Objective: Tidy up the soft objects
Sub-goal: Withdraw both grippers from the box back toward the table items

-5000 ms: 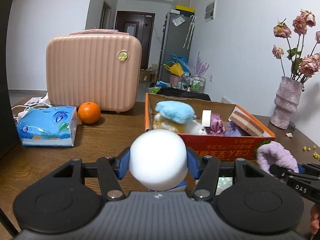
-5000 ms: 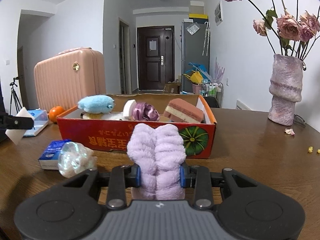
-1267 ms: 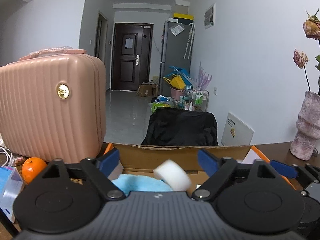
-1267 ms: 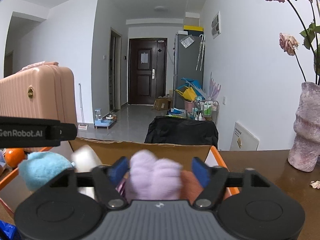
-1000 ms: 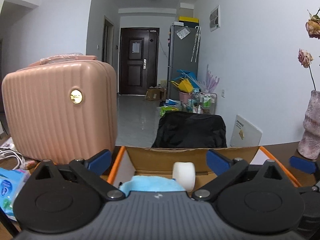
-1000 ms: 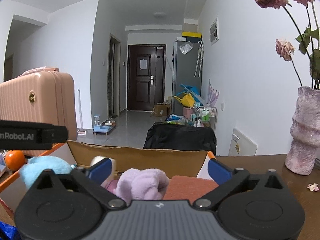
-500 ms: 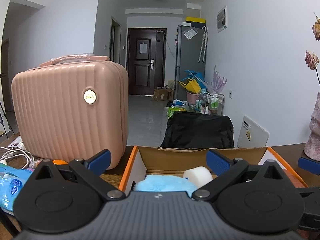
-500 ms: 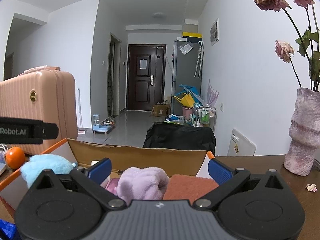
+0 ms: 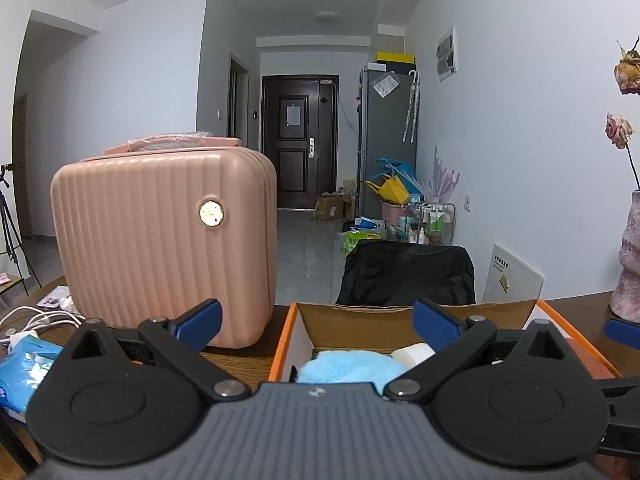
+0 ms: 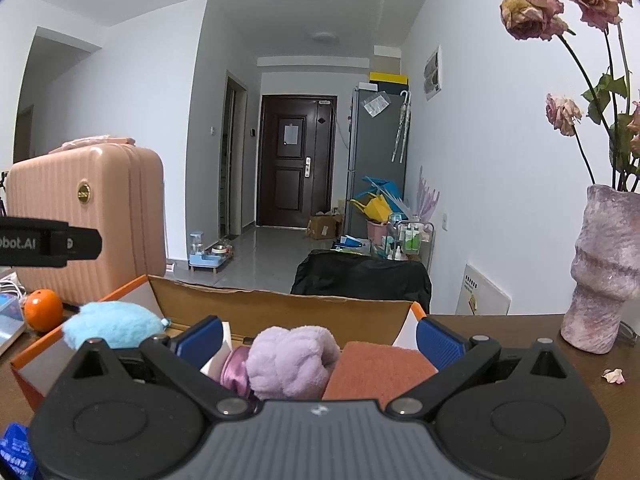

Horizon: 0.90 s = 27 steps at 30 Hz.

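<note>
An orange cardboard box (image 9: 285, 344) (image 10: 280, 306) stands on the wooden table and holds the soft things. A blue plush (image 9: 352, 366) (image 10: 114, 326) and a white sponge (image 9: 414, 352) lie at its left end. A lilac fluffy headband (image 10: 292, 360) lies in the middle beside a purple satin scrunchie (image 10: 234, 368) and a terracotta sponge (image 10: 376, 372). My left gripper (image 9: 316, 320) is open above the box's left end, holding nothing. My right gripper (image 10: 320, 340) hangs open over the headband, apart from it.
A pink ribbed suitcase (image 9: 164, 240) stands left of the box, with an orange (image 10: 43, 310), a blue tissue pack (image 9: 24, 364) and white cables (image 9: 36, 318) near it. A pink vase (image 10: 608, 264) of dried roses sits at the right. A black chair back (image 9: 406, 276) is behind the table.
Both grippers let go of the white sponge and the lilac headband in the box, opened wide, and have since drawn back slightly; the left view has shifted left.
</note>
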Each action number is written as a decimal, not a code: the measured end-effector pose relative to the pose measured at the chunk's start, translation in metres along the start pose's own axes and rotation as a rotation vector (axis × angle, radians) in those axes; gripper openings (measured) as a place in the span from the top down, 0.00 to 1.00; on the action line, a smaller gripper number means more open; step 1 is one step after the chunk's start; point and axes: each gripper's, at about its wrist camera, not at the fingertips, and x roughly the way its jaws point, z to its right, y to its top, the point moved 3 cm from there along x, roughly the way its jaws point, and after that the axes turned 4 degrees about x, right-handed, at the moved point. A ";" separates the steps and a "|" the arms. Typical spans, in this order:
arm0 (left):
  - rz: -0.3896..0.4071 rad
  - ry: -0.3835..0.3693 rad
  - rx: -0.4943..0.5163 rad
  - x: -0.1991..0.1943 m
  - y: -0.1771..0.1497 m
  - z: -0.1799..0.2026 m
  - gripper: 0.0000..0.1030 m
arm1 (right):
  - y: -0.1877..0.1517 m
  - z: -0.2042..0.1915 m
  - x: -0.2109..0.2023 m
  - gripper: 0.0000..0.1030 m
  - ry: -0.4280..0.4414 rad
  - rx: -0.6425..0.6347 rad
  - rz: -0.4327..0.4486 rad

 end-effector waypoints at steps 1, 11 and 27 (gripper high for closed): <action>0.002 0.001 0.001 -0.003 -0.001 -0.001 0.00 | 0.000 -0.001 -0.002 0.00 0.002 -0.001 0.002; 0.014 0.015 0.017 -0.022 -0.007 -0.014 0.00 | -0.004 -0.002 -0.027 0.00 0.025 -0.011 0.015; 0.001 0.013 0.026 -0.058 -0.026 -0.032 0.00 | -0.024 0.000 -0.077 0.00 0.055 -0.026 0.014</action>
